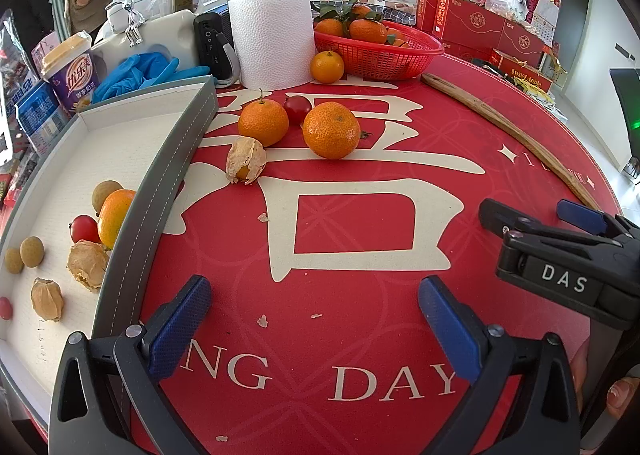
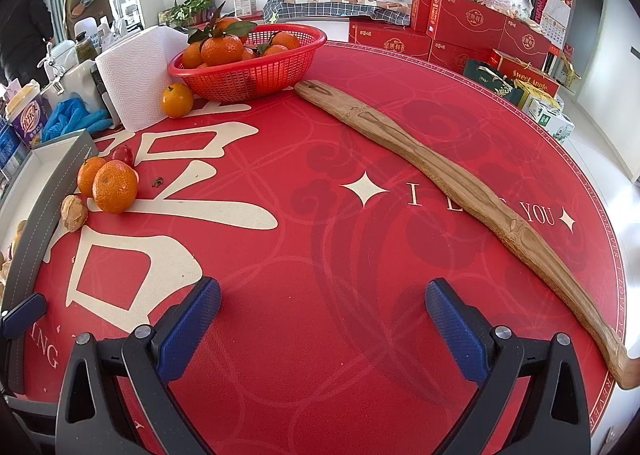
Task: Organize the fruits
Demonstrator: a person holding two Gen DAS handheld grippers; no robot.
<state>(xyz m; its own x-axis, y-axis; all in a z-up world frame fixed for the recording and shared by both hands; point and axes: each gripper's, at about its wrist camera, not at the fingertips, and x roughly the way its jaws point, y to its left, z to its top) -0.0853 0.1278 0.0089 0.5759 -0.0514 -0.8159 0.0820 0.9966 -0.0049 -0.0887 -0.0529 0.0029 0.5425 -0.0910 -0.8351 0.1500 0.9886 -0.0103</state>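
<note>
Left wrist view: the left gripper [image 1: 314, 329] stands wide open at the bottom of the frame with nothing between its blue pads, poised above the red table mat [image 1: 360, 239]. The loose fruit lies straight ahead of it, in the upper middle of the frame: a husked berry [image 1: 245, 160] nearest, then two oranges [image 1: 331, 130] [image 1: 263, 122] side by side with a cherry tomato [image 1: 297, 108] just behind them. The tray [image 1: 168, 163] runs up the left side of the frame, already holding several sorted fruits, so a carry from the cluster would likely go leftward over its grey wall.

In the right wrist view the right gripper [image 2: 322, 329] is equally wide open and empty, and the same cluster sits far off at the middle left of its frame. The left gripper looks nearer to both fruit and tray. The round fruits have no long axis to line up with.
</note>
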